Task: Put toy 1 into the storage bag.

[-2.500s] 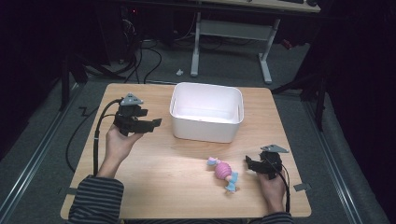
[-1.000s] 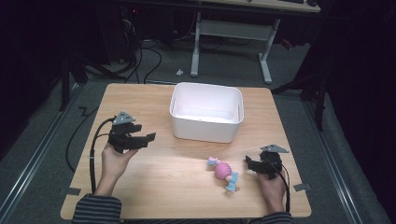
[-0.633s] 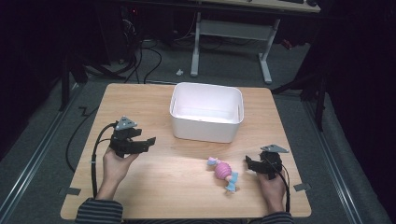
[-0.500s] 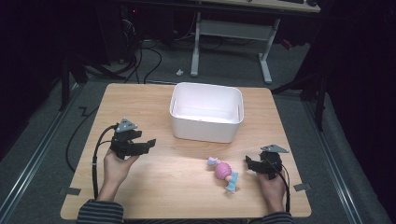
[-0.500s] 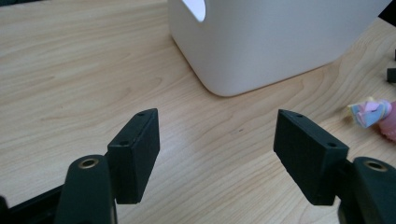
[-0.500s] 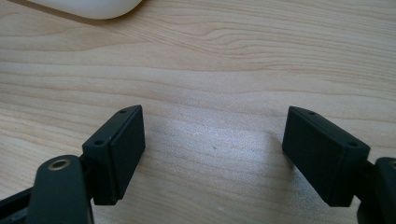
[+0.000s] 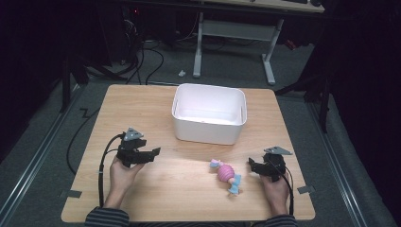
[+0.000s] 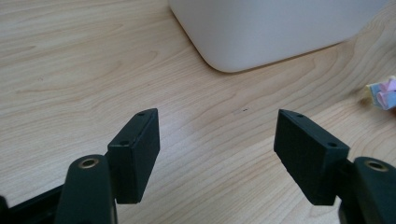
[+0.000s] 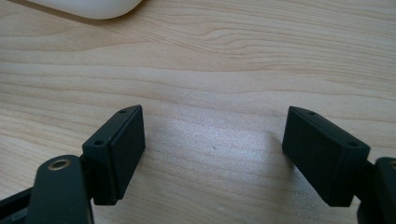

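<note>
My left gripper [image 8: 217, 140] and right gripper [image 9: 212, 149] both hold their fingers wide over bare table [image 7: 179, 184]. The pink toy [image 7: 226, 173] lies just beside the right gripper, before the white bin [image 7: 209, 127]. From the left gripper view I see it cut off at the frame edge.

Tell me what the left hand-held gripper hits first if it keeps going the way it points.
Probably bare table, then the white bin's near corner; the left hand-held gripper is open and empty.

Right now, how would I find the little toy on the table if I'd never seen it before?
Start at the wooden table and find the big white tub near its far edge. Come toward the person's side from the tub's right half, and the toy lies flat on the bare wood, just left of the right tongs. It is the one small, colourful thing there: a round pink body with pale blue ends.
</note>
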